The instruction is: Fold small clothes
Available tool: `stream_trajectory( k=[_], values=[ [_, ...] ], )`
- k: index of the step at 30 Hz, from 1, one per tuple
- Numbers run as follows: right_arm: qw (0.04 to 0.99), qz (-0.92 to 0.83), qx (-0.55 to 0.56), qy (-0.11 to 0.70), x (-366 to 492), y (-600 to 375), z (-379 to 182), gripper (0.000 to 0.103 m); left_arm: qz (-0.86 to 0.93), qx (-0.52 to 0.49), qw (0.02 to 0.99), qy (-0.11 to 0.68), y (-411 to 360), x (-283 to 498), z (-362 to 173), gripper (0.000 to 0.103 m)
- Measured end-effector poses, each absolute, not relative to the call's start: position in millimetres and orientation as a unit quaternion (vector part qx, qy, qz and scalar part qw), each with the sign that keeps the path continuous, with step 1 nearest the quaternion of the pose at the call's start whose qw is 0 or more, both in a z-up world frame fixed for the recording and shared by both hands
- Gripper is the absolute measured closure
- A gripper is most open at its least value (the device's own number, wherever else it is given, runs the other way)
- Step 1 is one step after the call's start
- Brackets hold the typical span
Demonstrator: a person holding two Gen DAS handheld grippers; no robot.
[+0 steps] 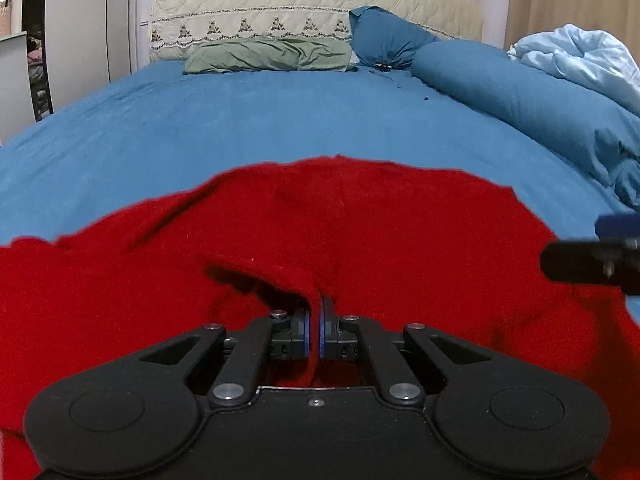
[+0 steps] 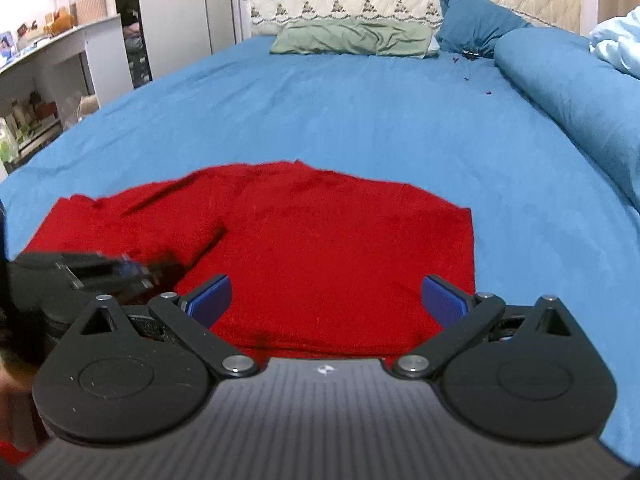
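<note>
A red knit garment (image 1: 360,224) lies spread on the blue bed sheet (image 1: 280,120). My left gripper (image 1: 315,320) is shut on a raised fold of the red garment near its front edge. In the right wrist view the same garment (image 2: 328,248) lies flat, and my right gripper (image 2: 326,300) is open just above its near right part, holding nothing. The left gripper shows blurred at the left in the right wrist view (image 2: 104,272). The right gripper's tip shows at the right edge of the left wrist view (image 1: 592,260).
A green pillow (image 1: 268,54), a blue pillow (image 1: 388,38) and a long blue bolster (image 1: 520,96) lie at the head and right side of the bed. A light blue duvet (image 1: 580,56) is bunched at far right. A desk and shelves (image 2: 52,64) stand left of the bed.
</note>
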State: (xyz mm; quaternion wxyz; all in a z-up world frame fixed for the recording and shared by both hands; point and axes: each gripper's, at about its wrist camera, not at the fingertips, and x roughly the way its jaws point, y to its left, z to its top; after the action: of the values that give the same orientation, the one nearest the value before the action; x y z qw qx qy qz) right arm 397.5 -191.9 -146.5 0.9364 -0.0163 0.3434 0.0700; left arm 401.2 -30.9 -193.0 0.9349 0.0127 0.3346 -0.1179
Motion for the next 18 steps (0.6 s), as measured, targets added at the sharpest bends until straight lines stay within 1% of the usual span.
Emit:
stream_trajectory(
  k=[2, 3, 4, 5, 6, 7, 9, 12, 16, 17, 18],
  values=[
    [0.936, 0.072, -0.02, 0.345, 398.7, -190.1, -149.3, 0.0, -0.122, 0.026, 0.935, 0.331, -30.4, 398.2, -188.6, 0.097],
    [0.936, 0.073, -0.019, 0.345, 399.5, -189.1, -149.5, 0.0, -0.123, 0.027, 0.935, 0.332, -29.0, 395.3, -185.8, 0.088],
    [0.936, 0.076, -0.017, 0.342, 400.6, -188.0, -148.8, 0.0, -0.125, 0.025, 0.934, 0.333, -25.1, 395.9, -183.4, 0.068],
    [0.937, 0.079, -0.015, 0.339, 401.6, -186.8, -147.2, 0.0, -0.125, 0.024, 0.936, 0.328, -23.2, 389.0, -180.8, 0.056],
    [0.938, 0.083, -0.014, 0.336, 403.5, -184.5, -144.8, 0.0, -0.117, 0.025, 0.94, 0.321, -16.8, 383.2, -175.9, 0.039],
    [0.939, 0.088, -0.014, 0.332, 405.6, -181.1, -141.9, 0.0, -0.103, 0.028, 0.944, 0.312, -4.4, 375.1, -171.3, 0.032],
    [0.94, 0.102, -0.014, 0.326, 409.6, -170.9, -137.2, 0.0, -0.071, 0.032, 0.95, 0.303, 12.5, 361.7, -163.6, 0.032],
    [0.933, 0.144, -0.033, 0.327, 420.3, -142.0, -137.8, 0.0, -0.007, 0.007, 0.952, 0.305, 46.9, 340.2, -161.1, 0.032],
    [0.92, 0.195, -0.111, 0.322, 429.2, -84.1, -156.4, 0.0, 0.068, -0.008, 0.947, 0.315, 81.3, 323.2, -170.4, 0.032],
    [0.918, 0.199, -0.138, 0.315, 429.7, -70.9, -162.1, 0.006, 0.075, -0.014, 0.945, 0.319, 85.6, 322.6, -172.8, 0.032],
    [0.915, 0.202, -0.16, 0.311, 430.1, -59.7, -166.6, 0.016, 0.08, -0.022, 0.942, 0.325, 90.9, 323.3, -176.5, 0.032]
  ],
)
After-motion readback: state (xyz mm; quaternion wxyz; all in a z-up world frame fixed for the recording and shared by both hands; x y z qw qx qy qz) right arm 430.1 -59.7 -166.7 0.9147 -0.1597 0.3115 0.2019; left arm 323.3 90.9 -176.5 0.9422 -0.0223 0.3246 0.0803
